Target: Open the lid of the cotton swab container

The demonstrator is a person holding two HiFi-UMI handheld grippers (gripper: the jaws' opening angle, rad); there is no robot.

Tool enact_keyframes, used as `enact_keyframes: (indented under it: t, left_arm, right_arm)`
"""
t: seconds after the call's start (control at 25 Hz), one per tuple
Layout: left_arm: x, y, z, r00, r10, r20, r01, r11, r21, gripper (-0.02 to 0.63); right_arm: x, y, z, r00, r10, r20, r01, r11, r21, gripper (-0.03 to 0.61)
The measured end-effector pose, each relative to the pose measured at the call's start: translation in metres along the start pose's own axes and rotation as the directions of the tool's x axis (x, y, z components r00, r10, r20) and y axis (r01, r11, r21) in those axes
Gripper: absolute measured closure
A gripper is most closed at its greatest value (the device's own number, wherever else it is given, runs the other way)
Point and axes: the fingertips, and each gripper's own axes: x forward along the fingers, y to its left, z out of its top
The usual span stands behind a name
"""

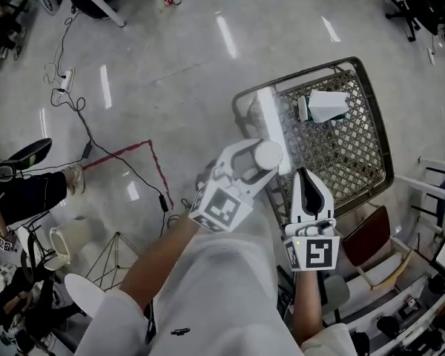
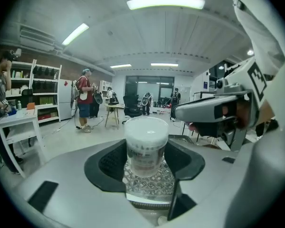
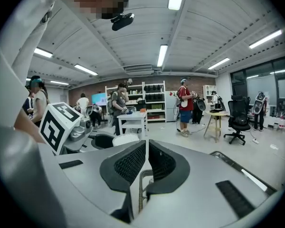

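The cotton swab container (image 2: 146, 145) is a clear round tub with a white lid, standing upright between the jaws of my left gripper (image 2: 146, 161), which is shut on its body. From the head view, the white lid (image 1: 268, 155) shows at the tip of the left gripper (image 1: 261, 166), held up over the cart's near edge. My right gripper (image 1: 309, 178) hangs just to the right of it, jaws shut with nothing between them (image 3: 146, 161). In the right gripper view the lid (image 3: 125, 140) lies to the left, beside the left gripper's marker cube (image 3: 61, 122).
A metal mesh cart (image 1: 360, 158) stands below and ahead, with a white box (image 1: 326, 106) lying in it. Cables (image 1: 126, 162) run over the floor at the left. A red-seated chair (image 1: 371, 237) is at the right. Several people stand further off in the room.
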Motion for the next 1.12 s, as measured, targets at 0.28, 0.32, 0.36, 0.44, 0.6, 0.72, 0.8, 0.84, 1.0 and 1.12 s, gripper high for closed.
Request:
enact_keyframes:
  t: [0.28,0.32,0.36,0.44,0.6,0.72,0.8,0.84,1.0,1.12]
  left_arm:
    - [-0.049,-0.004,0.029,0.999,0.040,0.005,-0.040,0.999,0.003,0.371]
    - [-0.057,-0.003,0.033,0.999,0.047,0.009,-0.047,0.999,0.005,0.371]
    - [-0.064,-0.001,0.038,0.998,0.055,0.015,-0.055,0.998,0.006,0.371]
    - [-0.079,0.000,0.048,0.997,0.069,0.029,-0.069,0.998,0.003,0.371]
    - [-0.109,-0.006,0.059,0.996,0.085,0.031,-0.085,0.996,-0.020,0.371]
    - [-0.128,-0.011,0.061,0.995,0.101,0.027,-0.100,0.995,-0.030,0.371]
    - [-0.135,-0.012,0.060,0.994,0.109,0.033,-0.108,0.994,-0.033,0.371]
    - [-0.138,-0.013,0.060,0.993,0.111,0.037,-0.110,0.993,-0.034,0.371]
    - [-0.149,-0.018,0.062,0.992,0.113,0.047,-0.112,0.993,-0.025,0.371]
    - [-0.151,-0.020,0.063,0.993,0.106,0.050,-0.105,0.994,-0.024,0.371]
  right_arm:
    - [-0.014,0.021,0.034,0.998,0.050,0.030,-0.050,0.998,-0.023,0.577]
    - [-0.014,0.025,0.039,0.998,0.059,0.036,-0.058,0.998,-0.031,0.577]
    - [-0.015,0.029,0.045,0.997,0.069,0.044,-0.067,0.997,-0.041,0.577]
    - [-0.016,0.039,0.055,0.994,0.091,0.055,-0.087,0.994,-0.060,0.577]
    - [-0.025,0.060,0.068,0.992,0.108,0.063,-0.102,0.991,-0.086,0.577]
    - [-0.036,0.070,0.074,0.991,0.108,0.081,-0.101,0.991,-0.091,0.577]
    - [-0.043,0.073,0.077,0.990,0.109,0.089,-0.100,0.990,-0.098,0.577]
    - [-0.045,0.075,0.078,0.990,0.112,0.091,-0.103,0.989,-0.104,0.577]
    - [-0.052,0.088,0.084,0.986,0.140,0.094,-0.128,0.984,-0.123,0.577]
    - [-0.052,0.097,0.085,0.983,0.159,0.092,-0.145,0.979,-0.144,0.575]
